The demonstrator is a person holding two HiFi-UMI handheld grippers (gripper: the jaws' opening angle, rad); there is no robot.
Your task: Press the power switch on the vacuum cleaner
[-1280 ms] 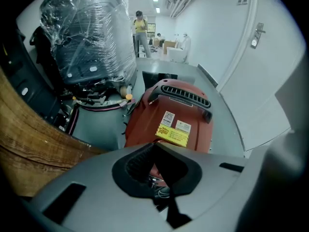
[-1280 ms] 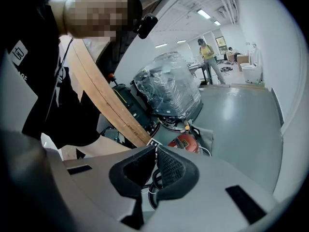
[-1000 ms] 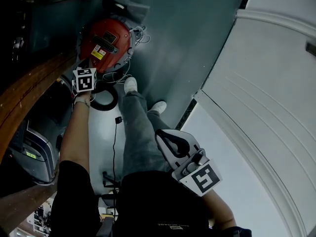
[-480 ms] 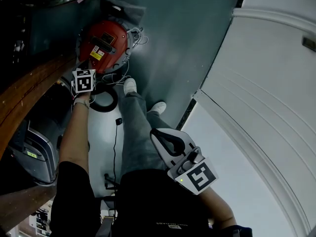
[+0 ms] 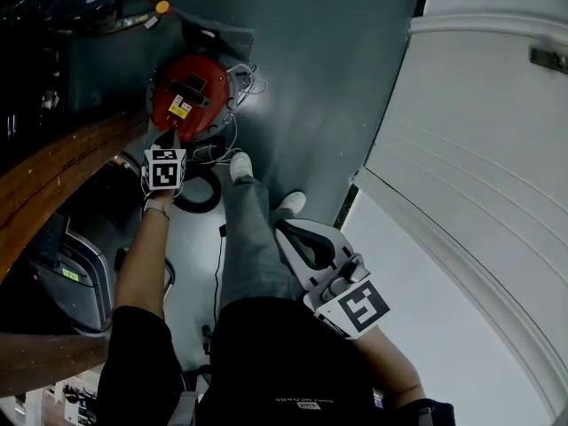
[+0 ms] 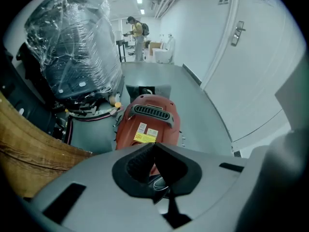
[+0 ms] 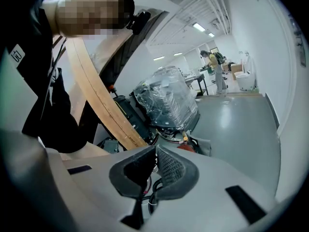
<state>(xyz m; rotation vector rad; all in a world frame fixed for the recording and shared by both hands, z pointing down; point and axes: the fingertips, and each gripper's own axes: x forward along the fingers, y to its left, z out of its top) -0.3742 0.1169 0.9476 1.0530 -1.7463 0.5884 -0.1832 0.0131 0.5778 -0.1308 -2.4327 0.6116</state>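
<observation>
The red vacuum cleaner lies on the grey floor in the head view, with a black grille and a yellow label on top. My left gripper hangs just over its near edge, jaws pointing at it. In the left gripper view the red body fills the space just past the shut jaw tips. I cannot pick out the power switch. My right gripper is held back by the person's leg, jaws shut and empty. A sliver of the vacuum shows past its tips.
A wooden board and a plastic-wrapped machine stand to the left of the vacuum. A black hose coil and thin cables lie on the floor by the person's shoes. A white door lines the right side. Another person stands far down the room.
The head view has shifted, so the vacuum sits lower in the picture. The left gripper stays at the vacuum's near edge. The right gripper has risen slightly.
</observation>
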